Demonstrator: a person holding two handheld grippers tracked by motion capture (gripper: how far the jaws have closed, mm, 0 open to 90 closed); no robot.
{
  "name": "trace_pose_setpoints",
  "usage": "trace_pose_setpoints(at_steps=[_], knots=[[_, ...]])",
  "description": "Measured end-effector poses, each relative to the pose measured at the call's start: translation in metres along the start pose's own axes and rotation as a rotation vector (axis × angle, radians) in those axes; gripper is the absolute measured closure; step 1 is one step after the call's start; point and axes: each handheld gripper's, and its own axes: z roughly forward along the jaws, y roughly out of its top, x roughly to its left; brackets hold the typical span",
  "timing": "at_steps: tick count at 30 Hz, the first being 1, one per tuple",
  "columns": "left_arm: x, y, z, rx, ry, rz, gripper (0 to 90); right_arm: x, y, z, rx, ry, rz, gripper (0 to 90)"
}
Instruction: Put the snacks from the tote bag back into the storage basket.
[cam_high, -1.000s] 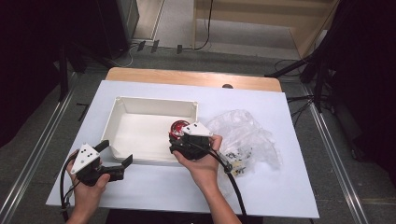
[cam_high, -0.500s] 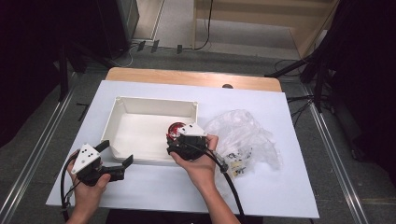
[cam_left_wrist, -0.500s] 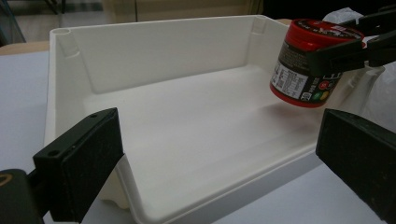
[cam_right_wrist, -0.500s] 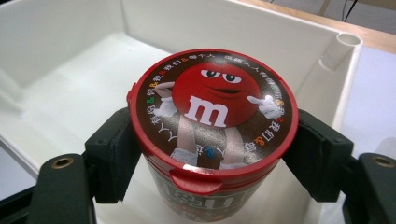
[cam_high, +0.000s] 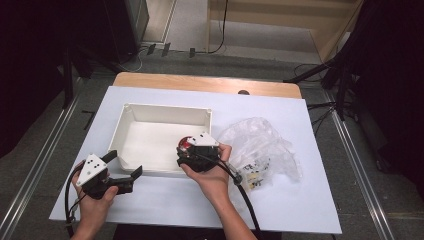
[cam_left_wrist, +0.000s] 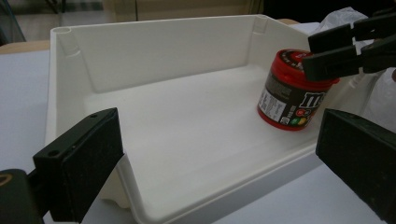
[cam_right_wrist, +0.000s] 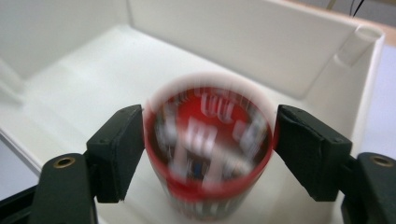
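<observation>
Looking down from the high view, the right gripper (cam_high: 189, 150) held a red-lidded candy jar (cam_high: 185, 145) over the near right corner of the white bin (cam_high: 134, 109), with a crumpled plastic bag (cam_high: 262, 145) on its right. The left gripper (cam_high: 122, 167) rested open and empty at the bin's near left corner.

From the left gripper view, the jar (cam_left_wrist: 292, 93) sat tilted, its base at the bin floor (cam_left_wrist: 187, 135).

From the right gripper view, both pads pressed the blurred jar's (cam_right_wrist: 209, 149) sides. Released while tilted, it might have toppled and rolled.
</observation>
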Motion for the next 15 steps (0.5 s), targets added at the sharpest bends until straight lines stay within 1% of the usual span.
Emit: trace_pose_setpoints(at_steps=[2,4,15], knots=[[-0.001,0.000,0.000,-0.001,0.000,0.001,0.9,-0.001,0.004,-0.003,-0.012,0.018,0.010,26.6],[-0.001,0.000,0.000,0.001,-0.001,0.004,0.9,-0.001,0.006,-0.005,-0.019,0.016,0.000,26.5],[-0.001,0.000,0.001,0.000,-0.003,0.003,0.9,-0.006,0.008,-0.014,-0.036,0.025,0.010,24.5]])
